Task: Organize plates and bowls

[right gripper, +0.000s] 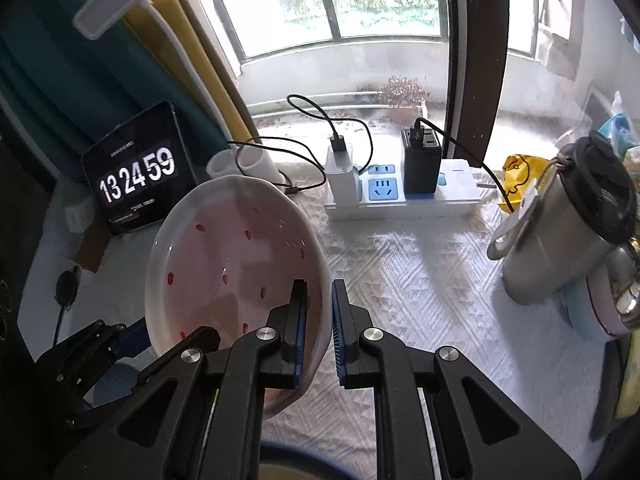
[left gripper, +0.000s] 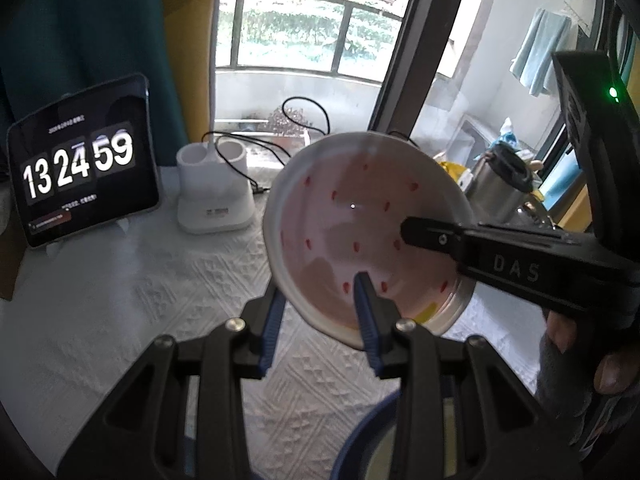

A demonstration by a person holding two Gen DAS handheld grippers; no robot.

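Your bench (right gripper: 420, 280) is the biggest thing here, covered with a bumpy white cloth. Above it, lifted off the cloth and tipped up, is the pink bowl (left gripper: 360, 232) with little red spots and a white rim. You hold it from two sides. Your left gripper (left gripper: 320, 304) pinches the near rim, one blue pad inside the bowl and one outside. Your right gripper (right gripper: 318, 320) is almost closed and pinches the rim on the other side, with one finger reaching into the bowl. A hand (left gripper: 592, 360) shows at the right edge of the left view, holding that gripper. Well off to the right stands a shiny metal cup (right gripper: 560, 232) with a black lid. At the back, by the window, lies a white power strip (right gripper: 400, 196) with chargers plugged in and black cables looping over the cloth. To the left a tablet (left gripper: 84, 160) leans up, showing a clock. Just beside it sits a small white holder (left gripper: 214, 196) with two round holes.
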